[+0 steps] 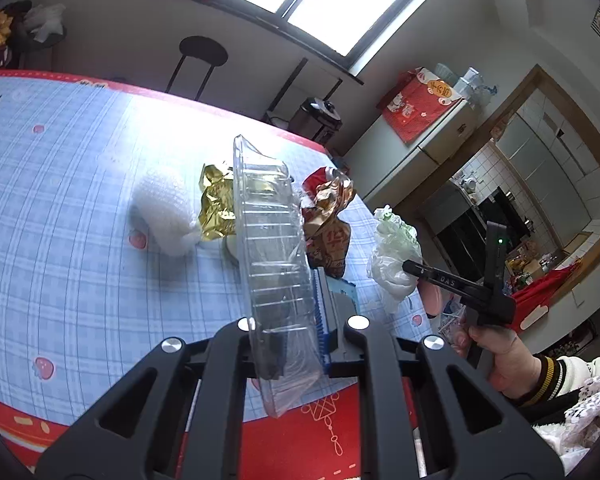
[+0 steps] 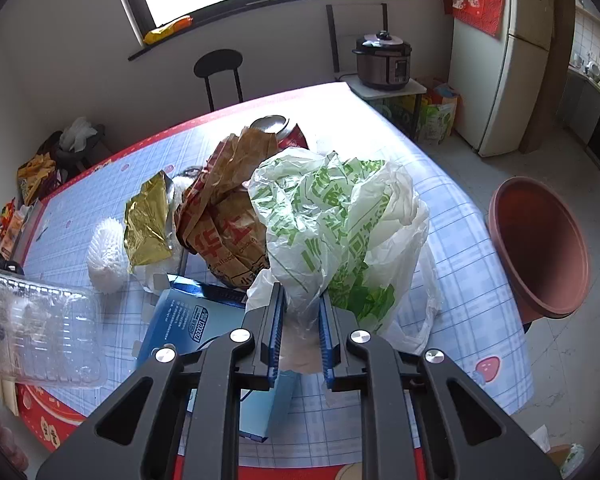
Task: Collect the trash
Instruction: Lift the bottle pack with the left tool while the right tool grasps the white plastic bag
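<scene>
Left wrist view: the left tool (image 1: 300, 332) is clamped on a clear, ribbed plastic clamshell tray (image 1: 272, 248), gripping it near one end so that it stands on edge between the fingers. Its long axis runs straight away from the camera, the far end pointing up and out over the blue checked, red-bordered table (image 1: 60, 184), the near end hanging below the fingers. Held edge-on like this, the thin wall gives the pads something flat to pinch. The tray seems lifted clear of the table. Beyond it lie a white bubble-wrap wad (image 1: 166, 210), a crumpled gold foil wrapper (image 1: 216, 204) and a crushed brown-and-red paper food bag (image 1: 328, 220), all close together. To the right, the right tool (image 1: 414, 267) carries a white plastic bag with green print (image 1: 392, 256) at the table's edge.

Right wrist view: the right tool (image 2: 300, 332) is closed on a gathered fold of the white and green bag (image 2: 332, 232), which billows up and forward from the fingers, its bulk above the table and in front of the paper bag (image 2: 228, 216). Pinching a bunched fold is probably the surest hold on such limp film. Under the tool lies a flattened blue cardboard box (image 2: 192, 320). A terracotta-coloured round plastic basin (image 2: 540, 248) stands off the table's right edge, its mouth tilted toward the camera; it looks like the likely place for the trash. The clear tray (image 2: 40, 328) shows at the left, lengthwise across the frame.
</scene>
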Motion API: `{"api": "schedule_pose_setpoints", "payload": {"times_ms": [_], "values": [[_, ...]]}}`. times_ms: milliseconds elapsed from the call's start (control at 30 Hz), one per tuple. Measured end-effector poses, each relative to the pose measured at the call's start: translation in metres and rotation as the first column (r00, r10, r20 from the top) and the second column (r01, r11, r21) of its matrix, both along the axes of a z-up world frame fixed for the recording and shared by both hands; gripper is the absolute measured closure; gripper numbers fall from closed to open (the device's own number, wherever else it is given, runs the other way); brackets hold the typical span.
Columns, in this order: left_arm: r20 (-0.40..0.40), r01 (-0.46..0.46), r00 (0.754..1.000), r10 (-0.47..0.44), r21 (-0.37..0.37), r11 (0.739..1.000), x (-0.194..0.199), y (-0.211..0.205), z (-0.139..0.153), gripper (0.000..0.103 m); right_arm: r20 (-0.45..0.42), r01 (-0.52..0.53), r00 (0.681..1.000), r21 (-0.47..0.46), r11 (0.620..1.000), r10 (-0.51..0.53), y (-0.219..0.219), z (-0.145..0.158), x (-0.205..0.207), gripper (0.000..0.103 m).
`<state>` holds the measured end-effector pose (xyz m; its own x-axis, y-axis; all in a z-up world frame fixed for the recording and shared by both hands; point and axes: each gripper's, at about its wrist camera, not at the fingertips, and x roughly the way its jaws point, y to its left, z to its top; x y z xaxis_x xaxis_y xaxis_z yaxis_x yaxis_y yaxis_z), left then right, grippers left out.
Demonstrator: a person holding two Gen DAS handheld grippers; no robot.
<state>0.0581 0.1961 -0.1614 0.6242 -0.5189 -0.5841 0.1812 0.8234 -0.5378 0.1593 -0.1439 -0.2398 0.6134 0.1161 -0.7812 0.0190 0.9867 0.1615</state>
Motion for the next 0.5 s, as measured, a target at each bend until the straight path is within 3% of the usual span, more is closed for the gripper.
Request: {"api": "schedule_pose_setpoints", "payload": {"times_ms": [300,500], "values": [[0.083,0.049,0.995,-0.05,0.009,0.999,0.016,-0.032,0.031,0.088,0.162,0.037,0.986,-0.012,0.999,-0.034,-0.042,0.048,-0.04,0.087],[0.114,0.077,0.99,-0.081,0.044,0.996,0.023,-0.074,0.049,0.088,0.254,0.091,0.964,-0.04,0.995,-0.078,-0.096,0.069,-0.056,0.087]]}}
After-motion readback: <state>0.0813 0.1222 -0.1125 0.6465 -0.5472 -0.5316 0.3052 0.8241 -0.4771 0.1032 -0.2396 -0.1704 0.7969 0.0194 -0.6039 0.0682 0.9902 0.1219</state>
